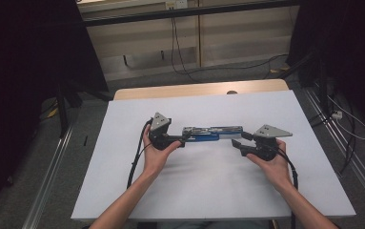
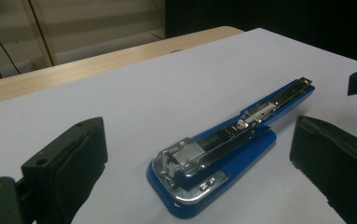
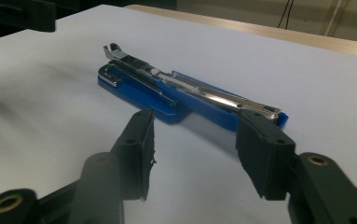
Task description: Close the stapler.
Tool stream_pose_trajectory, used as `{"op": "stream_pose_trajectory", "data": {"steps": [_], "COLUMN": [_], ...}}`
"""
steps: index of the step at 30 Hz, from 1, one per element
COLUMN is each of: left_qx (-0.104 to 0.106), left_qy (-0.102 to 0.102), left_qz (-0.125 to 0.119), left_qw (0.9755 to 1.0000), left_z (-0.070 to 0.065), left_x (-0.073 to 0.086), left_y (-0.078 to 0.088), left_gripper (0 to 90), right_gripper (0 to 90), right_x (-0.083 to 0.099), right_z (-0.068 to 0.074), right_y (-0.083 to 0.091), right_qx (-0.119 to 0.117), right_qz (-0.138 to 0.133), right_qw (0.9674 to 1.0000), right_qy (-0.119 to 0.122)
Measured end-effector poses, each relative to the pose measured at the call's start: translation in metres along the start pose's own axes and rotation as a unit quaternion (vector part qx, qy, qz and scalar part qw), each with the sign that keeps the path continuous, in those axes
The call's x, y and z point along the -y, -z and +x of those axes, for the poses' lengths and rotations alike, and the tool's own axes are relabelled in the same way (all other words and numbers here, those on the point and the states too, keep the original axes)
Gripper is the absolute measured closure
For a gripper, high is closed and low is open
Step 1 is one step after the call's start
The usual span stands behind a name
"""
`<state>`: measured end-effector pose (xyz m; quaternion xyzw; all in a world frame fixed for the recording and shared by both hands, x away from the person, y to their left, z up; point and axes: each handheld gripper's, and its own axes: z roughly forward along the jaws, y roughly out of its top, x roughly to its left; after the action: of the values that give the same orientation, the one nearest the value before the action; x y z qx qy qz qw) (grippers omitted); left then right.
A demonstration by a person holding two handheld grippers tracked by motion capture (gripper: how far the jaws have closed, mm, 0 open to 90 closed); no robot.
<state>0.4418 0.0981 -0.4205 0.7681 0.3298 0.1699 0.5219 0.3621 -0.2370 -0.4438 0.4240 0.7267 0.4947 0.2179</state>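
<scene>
On the white table (image 1: 208, 191) the opened blue stapler (image 1: 208, 134) lies flat between the left gripper (image 1: 182, 140) and right gripper (image 1: 237, 142), both released, flanking its ends to grasp it

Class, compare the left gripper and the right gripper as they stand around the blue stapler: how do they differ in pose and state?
The left gripper stands at the stapler's wide hinge end; the right gripper stands at its narrow tip. The left gripper's jaws spread wide to either side of the stapler, while the right gripper's jaws stand narrower, with the tip beyond them. Both are hand-held, open, carry a grey plate, and neither presses on the stapler.
</scene>
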Motion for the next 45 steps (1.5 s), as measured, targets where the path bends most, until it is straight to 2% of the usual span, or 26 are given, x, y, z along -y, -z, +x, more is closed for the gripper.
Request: {"op": "stream_pose_trajectory", "data": {"steps": [2, 4, 6, 10, 13, 14, 15, 19, 22, 24, 28, 31, 34, 38, 40, 41, 43, 45], "left_qx": [0.006, 0.004, 0.005, 0.005, 0.003, -0.002, 0.002, 0.008, 0.018, 0.012, 0.026, 0.032, 0.038, 0.047, 0.054, 0.055, 0.051, 0.054], "left_qy": [0.000, 0.005, 0.007, 0.007, 0.003, -0.003, -0.005, -0.008, -0.004, -0.010, -0.002, -0.004, -0.008, -0.017, -0.011, -0.005, -0.016, -0.015], "left_qz": [-0.002, 0.000, 0.001, 0.020, 0.033, 0.038, 0.042, 0.046, 0.052, 0.054, 0.061, 0.061, 0.065, 0.070, 0.077, 0.080, 0.090, 0.095], "left_qw": [1.0000, 1.0000, 1.0000, 0.9998, 0.9994, 0.9993, 0.9991, 0.9989, 0.9985, 0.9984, 0.9978, 0.9976, 0.9972, 0.9963, 0.9956, 0.9953, 0.9945, 0.9939], "left_z": [-0.001, -0.002, -0.001, 0.001, -0.001, -0.002, -0.003, -0.005, -0.005, -0.004, -0.002, 0.000, 0.002, 0.002, 0.002, 0.002, 0.001, 0.001], "left_x": [-0.001, -0.002, -0.001, 0.002, 0.005, 0.006, 0.007, 0.008, 0.009, 0.010, 0.011, 0.012, 0.013, 0.014, 0.014, 0.014, 0.014, 0.014], "left_y": [-0.002, -0.001, 0.000, -0.004, -0.007, -0.008, -0.009, -0.011, -0.012, -0.012, -0.013, -0.013, -0.014, -0.014, -0.015, -0.016, -0.017, -0.019], "left_gripper": [4.2, 6.4, 6.1, 5.5, 5.6, 5.6, 6.2, 11.5, 20.1, 24.8, 39.1, 50.4, 65.6, 79.8, 87.0, 90.0, 90.0, 90.0], "right_gripper": [48.9, 55.8, 57.9, 66.8, 79.3, 82.9, 86.7, 90.0, 90.0, 90.0, 90.0, 90.0, 90.0, 90.0, 90.0, 90.0, 90.0, 90.0], "right_x": [0.000, 0.001, 0.001, 0.003, 0.003, 0.003, 0.004, 0.005, 0.005, 0.005, 0.006, 0.006, 0.006, 0.007, 0.006, 0.006, 0.006, 0.005], "right_z": [0.000, -0.001, -0.001, 0.001, 0.001, 0.000, -0.001, -0.004, -0.005, -0.005, -0.006, -0.006, -0.007, -0.008, -0.009, -0.009, -0.009, -0.008], "right_y": [0.000, 0.002, 0.003, 0.002, 0.002, 0.002, 0.002, 0.001, 0.001, 0.000, -0.002, -0.003, -0.003, -0.004, -0.004, -0.004, -0.005, -0.004], "right_qx": [-0.001, -0.003, -0.005, -0.010, 0.006, 0.009, 0.010, 0.012, 0.019, 0.015, 0.012, 0.008, 0.011, 0.014, 0.014, 0.013, 0.009, 0.006], "right_qz": [0.000, 0.001, -0.001, 0.004, 0.005, 0.003, 0.003, 0.009, 0.014, 0.018, 0.024, 0.026, 0.029, 0.031, 0.033, 0.034, 0.037, 0.038], "right_qw": [1.0000, 1.0000, 1.0000, 0.9999, 0.9998, 0.9999, 0.9999, 0.9998, 0.9995, 0.9994, 0.9993, 0.9993, 0.9992, 0.9991, 0.9990, 0.9990, 0.9989, 0.9988], "right_qy": [-0.001, -0.004, -0.007, 0.000, 0.015, 0.014, 0.013, 0.012, 0.023, 0.023, 0.027, 0.026, 0.027, 0.023, 0.025, 0.025, 0.029, 0.029]}}
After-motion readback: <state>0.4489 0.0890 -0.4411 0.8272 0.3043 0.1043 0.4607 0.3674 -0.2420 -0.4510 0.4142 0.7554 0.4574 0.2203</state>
